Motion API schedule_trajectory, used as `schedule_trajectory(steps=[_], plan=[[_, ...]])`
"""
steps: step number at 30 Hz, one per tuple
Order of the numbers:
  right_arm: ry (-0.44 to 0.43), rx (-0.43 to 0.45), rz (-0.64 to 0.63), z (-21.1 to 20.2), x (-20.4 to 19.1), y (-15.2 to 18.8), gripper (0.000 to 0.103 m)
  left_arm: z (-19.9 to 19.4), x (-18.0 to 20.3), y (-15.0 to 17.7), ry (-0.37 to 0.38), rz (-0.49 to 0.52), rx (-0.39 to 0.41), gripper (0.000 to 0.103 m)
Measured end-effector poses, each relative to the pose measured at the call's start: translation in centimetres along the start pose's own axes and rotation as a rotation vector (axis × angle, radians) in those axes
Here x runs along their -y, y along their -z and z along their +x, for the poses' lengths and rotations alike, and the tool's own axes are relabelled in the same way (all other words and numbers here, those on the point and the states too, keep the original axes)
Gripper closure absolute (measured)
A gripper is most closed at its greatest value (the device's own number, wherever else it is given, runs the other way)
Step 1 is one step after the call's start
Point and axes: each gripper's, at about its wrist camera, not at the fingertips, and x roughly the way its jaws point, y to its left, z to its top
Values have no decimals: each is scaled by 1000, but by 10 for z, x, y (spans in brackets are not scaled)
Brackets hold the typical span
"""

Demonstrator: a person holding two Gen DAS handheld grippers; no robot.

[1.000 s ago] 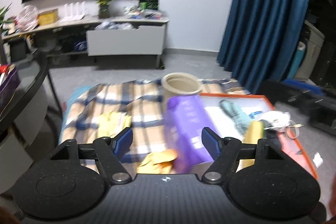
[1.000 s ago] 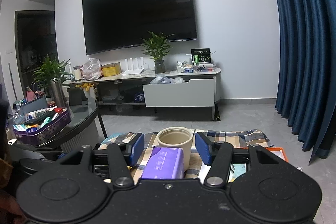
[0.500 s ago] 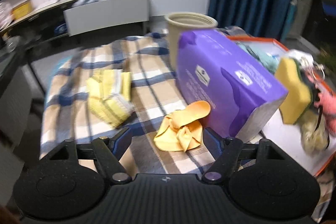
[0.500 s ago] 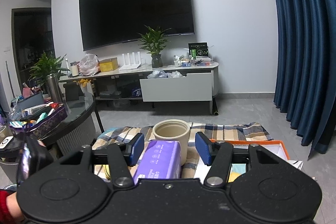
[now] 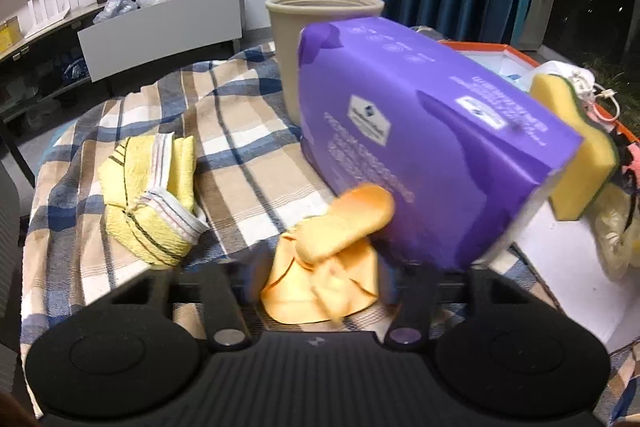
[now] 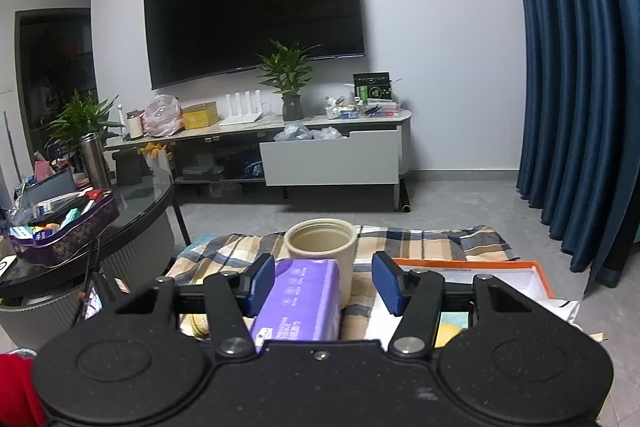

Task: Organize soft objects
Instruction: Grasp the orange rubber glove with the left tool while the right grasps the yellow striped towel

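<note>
1. Left wrist view: the left gripper points down at a crumpled orange cloth at six o'clock of the frame. Its jaws are closing, blurred, with the cloth between them; whether the pads already press on it cannot be told.
2. The cloth lies on a plaid blanket, touching the near lower corner of a purple tissue pack at about two o'clock from it.
3. A folded yellow towel lies loose on the blanket at nine o'clock. A beige bucket stands upright at twelve o'clock, behind the pack.
4. At three o'clock a yellow sponge leans against the pack's end, in or at the edge of an orange-rimmed tray where other small items sit.
5. Progress, as a judgement: early to middle. The sponge and a few things seem gathered at the tray, while the cloth and the towel are left on the blanket.
6. Right wrist view: the right gripper hangs with its blue pads apart and nothing between them. The purple pack and the bucket show beyond it at six o'clock.
7. The room: a dark television on a white wall at twelve o'clock, a low cabinet with plants beneath it, blue curtains at three o'clock, and a cluttered glass table at nine o'clock over a grey tiled floor.
</note>
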Motion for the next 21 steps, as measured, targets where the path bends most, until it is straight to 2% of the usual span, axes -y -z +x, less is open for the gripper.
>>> schedule_trajectory(steps=[2,4,9,13,21], plan=[[-10,-3,-11,1,-5,-1,37,-2,-2,0,-6,-25,13,76],[-22,-4,-22,2,-7,-2,37,-7,-10,1,13,-78,24,78],[-46,-18,-35,6,-16,-2,37,-28,-17,0,-14,-127,69,79],[-81,-42,-53,15,-30,2,37,-54,-29,2,-76,-190,115,79],[-176,-120,-78,56,-76,16,37,-91,-61,3,-242,-310,128,79]])
